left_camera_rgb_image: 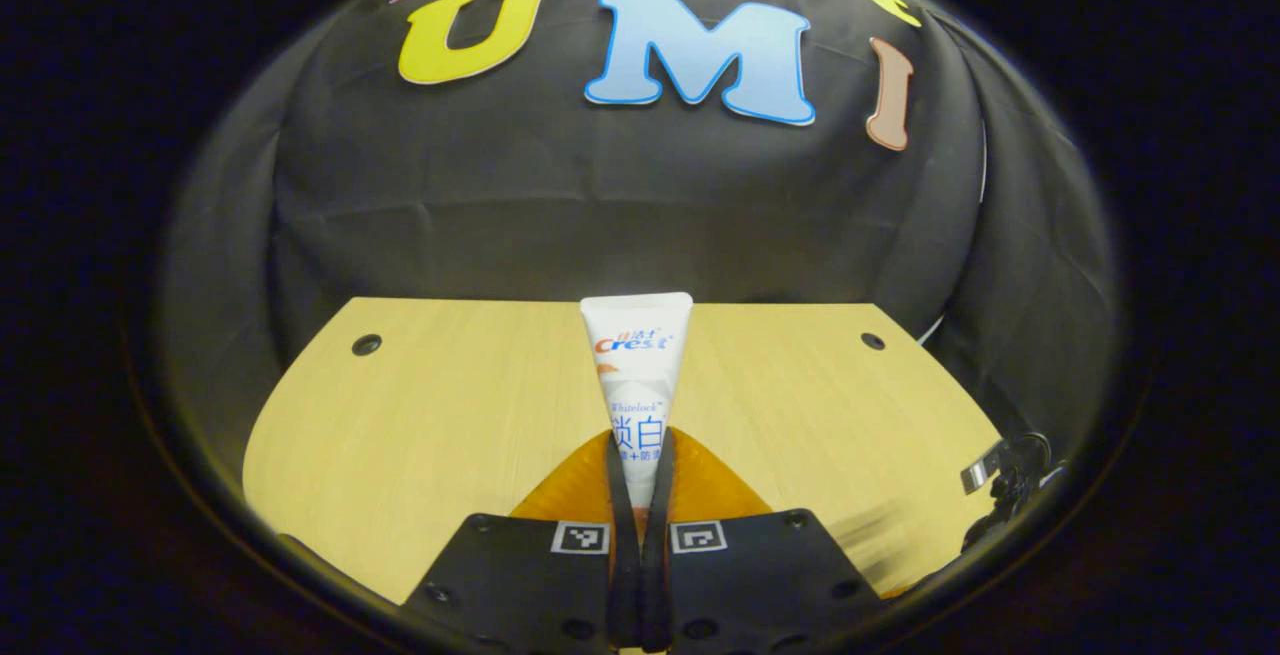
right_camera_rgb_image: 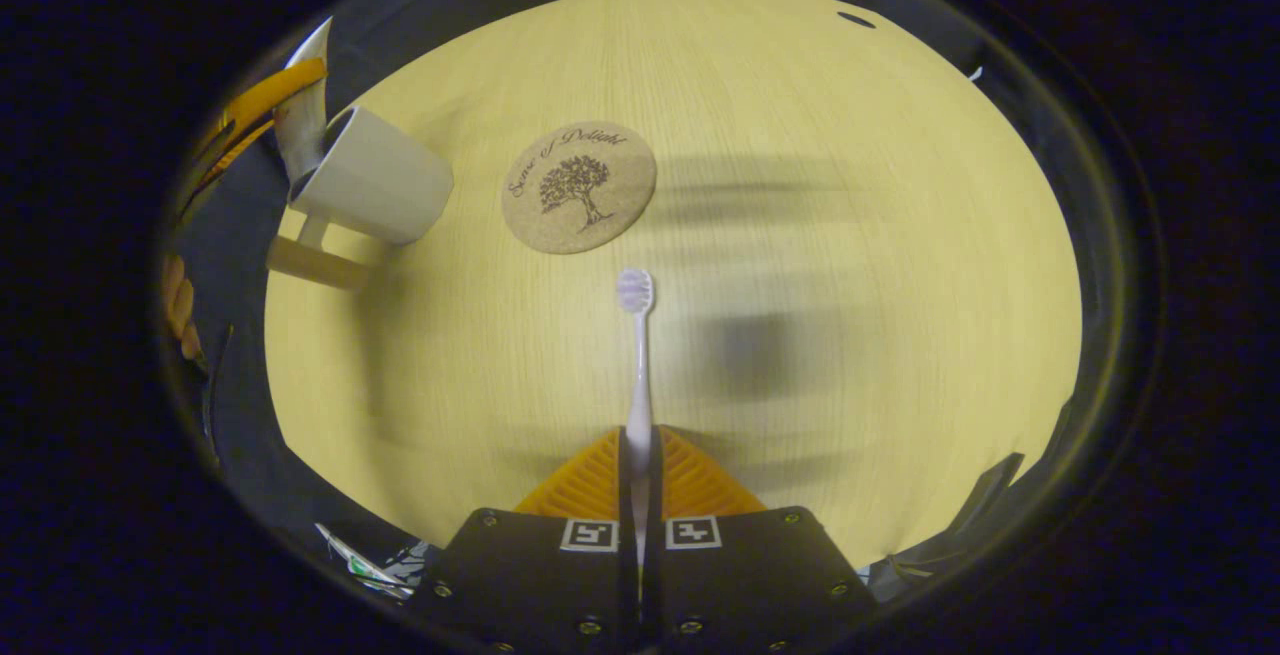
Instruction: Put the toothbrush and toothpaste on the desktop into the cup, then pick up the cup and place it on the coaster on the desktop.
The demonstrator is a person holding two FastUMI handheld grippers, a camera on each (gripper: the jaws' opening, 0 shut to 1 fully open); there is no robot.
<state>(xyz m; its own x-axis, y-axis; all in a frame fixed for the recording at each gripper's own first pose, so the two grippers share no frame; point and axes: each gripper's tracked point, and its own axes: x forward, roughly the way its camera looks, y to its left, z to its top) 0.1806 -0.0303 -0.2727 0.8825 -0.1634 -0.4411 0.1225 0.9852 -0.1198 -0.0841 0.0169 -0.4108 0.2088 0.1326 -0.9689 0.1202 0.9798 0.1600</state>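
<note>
My left gripper [left_camera_rgb_image: 640, 445] is shut on a white toothpaste tube [left_camera_rgb_image: 637, 355], whose flat crimped end points away from me over the wooden table [left_camera_rgb_image: 420, 405]. My right gripper [right_camera_rgb_image: 638, 440] is shut on the handle of a white toothbrush [right_camera_rgb_image: 637, 355], held above the table with its bristle head toward the round cork coaster [right_camera_rgb_image: 579, 187]. A white cup [right_camera_rgb_image: 375, 185] stands left of the coaster. In the right gripper view the toothpaste tube [right_camera_rgb_image: 305, 105] and the left gripper [right_camera_rgb_image: 255, 100] sit right at the cup's mouth; whether the tube's tip is inside I cannot tell.
The table [right_camera_rgb_image: 850, 285] has small dark holes near its far corners and open surface to the right of the coaster. A hand [right_camera_rgb_image: 180, 305] shows at the left edge. Dark hardware with a metal clip [left_camera_rgb_image: 1005, 480] sits off the table's right edge.
</note>
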